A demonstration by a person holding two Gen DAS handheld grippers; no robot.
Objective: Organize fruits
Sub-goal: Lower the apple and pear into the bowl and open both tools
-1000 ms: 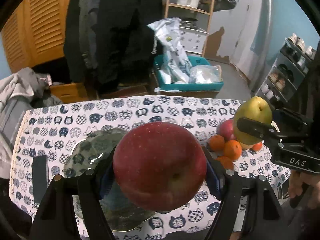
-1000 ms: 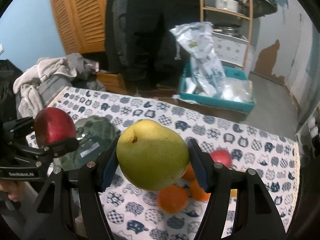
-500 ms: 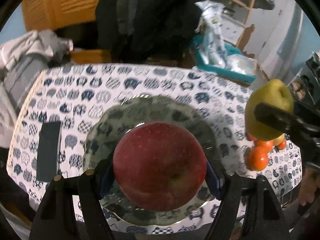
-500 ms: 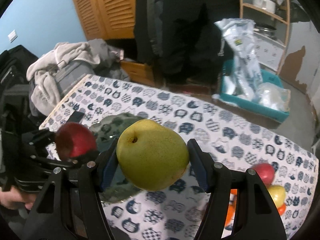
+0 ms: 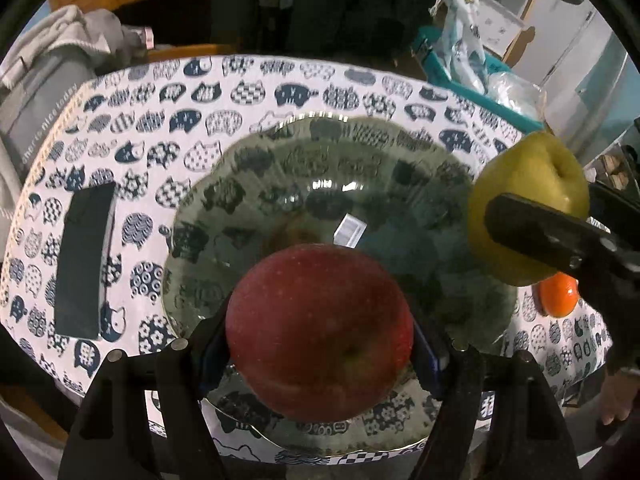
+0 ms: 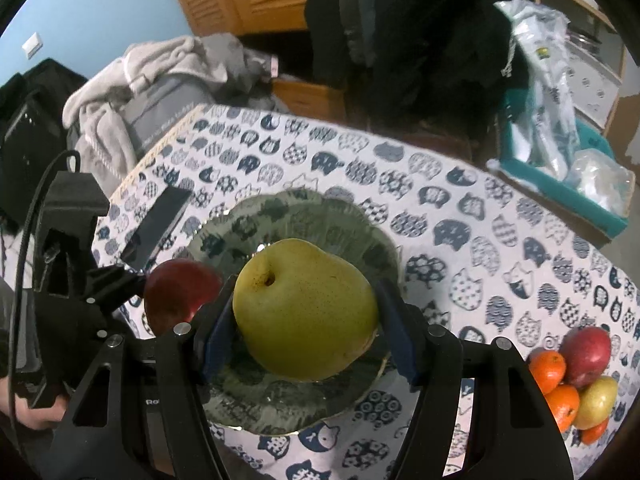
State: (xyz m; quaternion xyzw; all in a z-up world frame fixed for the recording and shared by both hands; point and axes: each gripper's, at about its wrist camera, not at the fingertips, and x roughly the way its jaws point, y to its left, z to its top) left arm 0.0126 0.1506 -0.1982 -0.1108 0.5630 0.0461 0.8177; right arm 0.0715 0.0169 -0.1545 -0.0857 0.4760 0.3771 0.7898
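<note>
My left gripper [image 5: 320, 340] is shut on a red apple [image 5: 319, 332] and holds it over the near part of a dark glass plate [image 5: 304, 184]. My right gripper [image 6: 306, 316] is shut on a yellow-green pear [image 6: 306, 312], also above that plate [image 6: 280, 400]. In the left wrist view the pear [image 5: 524, 196] hangs at the plate's right rim. In the right wrist view the apple [image 6: 178, 292] shows at the plate's left side. A pile of oranges [image 6: 556, 384], a red apple [image 6: 588, 350] and a yellow fruit [image 6: 596, 402] lies on the cloth at the right.
The table wears a white cloth with a cat pattern [image 5: 256, 92]. A dark flat phone-like slab [image 5: 82, 264] lies left of the plate. Clothes on a grey bag [image 6: 160, 80] sit beyond the left edge. A teal bin with plastic bags [image 6: 560, 152] stands beyond the far right.
Both grippers have come down and over the glass plate with their fruit still held. The plate now fills the middle of both views; the fruit pile has slid to the right edge.
</note>
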